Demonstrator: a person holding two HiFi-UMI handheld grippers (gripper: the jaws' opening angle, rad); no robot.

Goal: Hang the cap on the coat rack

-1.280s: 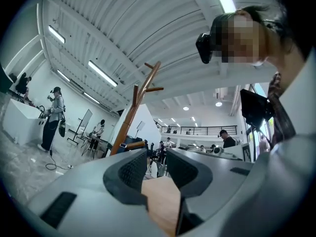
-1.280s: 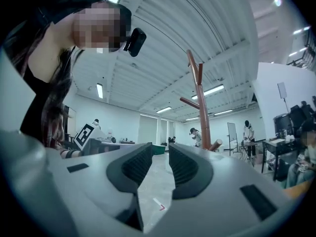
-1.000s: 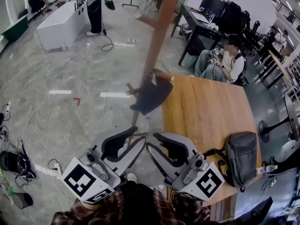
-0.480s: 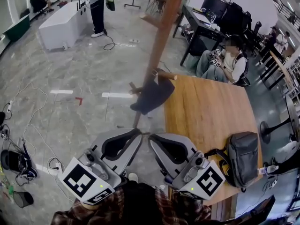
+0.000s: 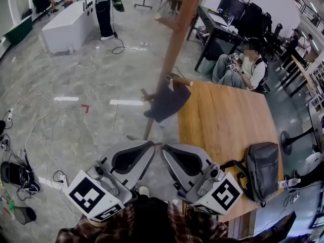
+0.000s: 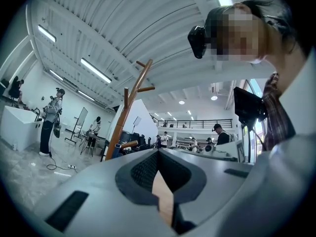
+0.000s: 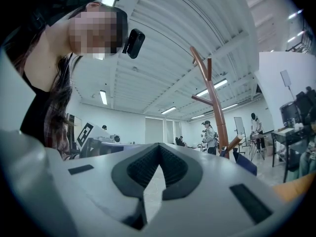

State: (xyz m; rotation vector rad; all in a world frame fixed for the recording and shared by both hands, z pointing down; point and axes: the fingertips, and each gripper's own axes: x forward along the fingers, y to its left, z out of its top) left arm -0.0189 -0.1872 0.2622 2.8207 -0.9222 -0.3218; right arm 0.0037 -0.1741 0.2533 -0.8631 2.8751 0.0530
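At left, the left gripper (image 5: 151, 146) is held low, well apart from the coat rack (image 5: 174, 49). Its jaws have just been closing and are now pressed together with nothing between them. At centre, the dark cap (image 5: 165, 101) is seen hung on a low peg (image 5: 180, 81) of the rack, beside the corner of the wooden table (image 5: 223, 120). To the right, the right gripper (image 5: 164, 148) is likewise closed and empty. The hanging is judged done, yet the cap could be shaken loose if the rack were knocked, since the peg is short and the hold looks shallow. Only in the head view is the cap shown from above, draped on its peg. The rack's upper pegs are shown in the left gripper view. In the right gripper view the cap is glimpsed side-on as a dark blue shape by the peg.
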